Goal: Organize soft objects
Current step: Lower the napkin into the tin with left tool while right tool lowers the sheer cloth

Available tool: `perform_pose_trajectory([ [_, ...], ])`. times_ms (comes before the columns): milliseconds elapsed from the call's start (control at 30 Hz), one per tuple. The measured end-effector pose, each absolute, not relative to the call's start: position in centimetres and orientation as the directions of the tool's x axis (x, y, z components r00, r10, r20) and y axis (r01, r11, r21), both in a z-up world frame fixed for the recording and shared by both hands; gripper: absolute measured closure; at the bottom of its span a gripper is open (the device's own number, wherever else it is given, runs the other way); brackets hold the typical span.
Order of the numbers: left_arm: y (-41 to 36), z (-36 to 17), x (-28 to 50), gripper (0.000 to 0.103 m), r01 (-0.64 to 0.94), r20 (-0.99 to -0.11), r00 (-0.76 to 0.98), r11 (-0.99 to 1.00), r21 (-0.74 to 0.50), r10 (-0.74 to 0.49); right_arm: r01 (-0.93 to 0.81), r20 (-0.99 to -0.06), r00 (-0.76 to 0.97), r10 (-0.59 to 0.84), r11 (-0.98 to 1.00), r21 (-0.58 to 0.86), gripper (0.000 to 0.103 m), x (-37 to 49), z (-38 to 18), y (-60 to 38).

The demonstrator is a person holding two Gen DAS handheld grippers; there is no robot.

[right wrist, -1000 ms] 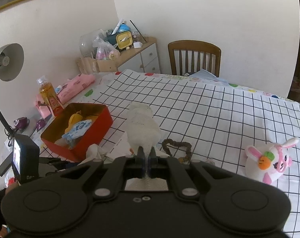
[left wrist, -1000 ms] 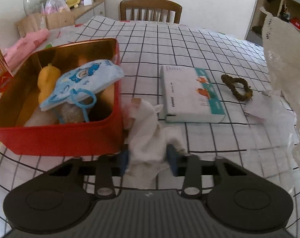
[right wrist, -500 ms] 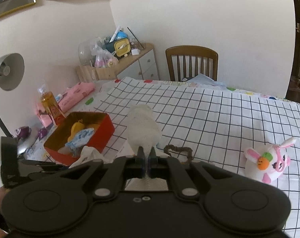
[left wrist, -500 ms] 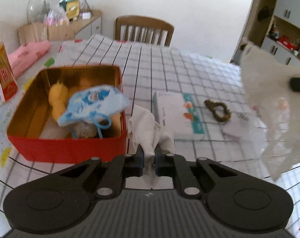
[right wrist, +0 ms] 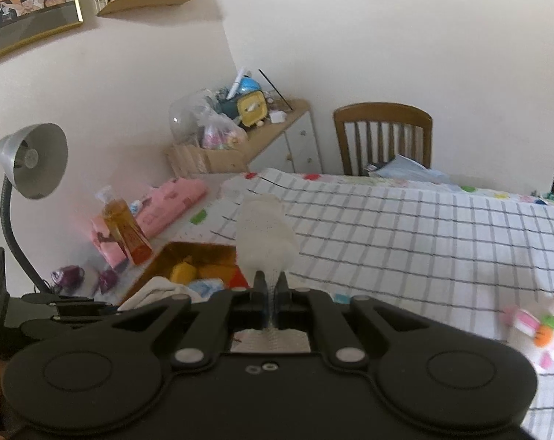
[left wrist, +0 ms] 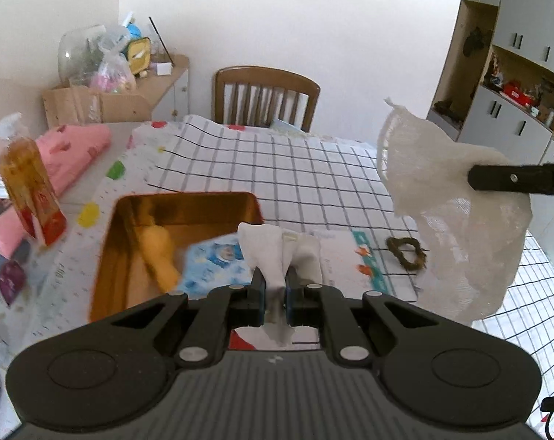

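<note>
Checked cloth covers the tabletop (left wrist: 313,168), and above it I hold two soft things in the air. My left gripper (left wrist: 275,288) has its fingers (left wrist: 258,286) closed on a white cloth (left wrist: 273,253), which hangs over the near right corner of the tin (left wrist: 130,256). My right gripper (right wrist: 270,288) is clamped on a lace cloth (right wrist: 264,234), lifted clear of the tabletop to the right of the tin. Inside the tin lie a yellow toy (left wrist: 159,256) and a blue pouch (left wrist: 214,264). Just right of the tin sits a white box (left wrist: 357,267), then a brown ring (left wrist: 405,253). A bunny (right wrist: 540,330) lies well apart at the right; a bottle (left wrist: 28,183) stands left of the tin.
</note>
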State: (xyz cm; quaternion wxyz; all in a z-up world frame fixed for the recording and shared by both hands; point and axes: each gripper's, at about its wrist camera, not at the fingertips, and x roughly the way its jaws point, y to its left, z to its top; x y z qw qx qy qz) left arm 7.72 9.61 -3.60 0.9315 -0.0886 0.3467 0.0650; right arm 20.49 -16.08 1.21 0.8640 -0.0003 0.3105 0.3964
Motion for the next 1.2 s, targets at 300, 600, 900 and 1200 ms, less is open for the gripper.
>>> perform_pose_trajectory([
  [300,14.4,-2.7,7.2,0.093,-0.191,-0.646,0.758,0.978,-0.085,0.091,-0.702,-0.513,0.467,0.72,0.655,0.279,0.101,21.3,1.4,-9.3],
  [600,17.9,-4.0,8.7,0.093,-0.192,-0.677,0.73,0.979,-0.069,0.095,-0.689,-0.503,0.501,0.704,0.677,0.261,0.101,23.2,1.1,-3.6],
  [900,19.5,-6.0,10.0,0.093,-0.17,-0.716,0.692,0.985,-0.036,0.093,-0.628,-0.515,0.514,0.686,0.71,0.319,0.101,25.2,-2.3,0.9],
  [1200,20.9,-7.6,10.8,0.093,-0.166,-0.75,0.656,0.986,-0.034,0.084,-0.614,-0.598,0.46,0.656,0.722,0.32,0.101,24.7,-7.1,4.0],
])
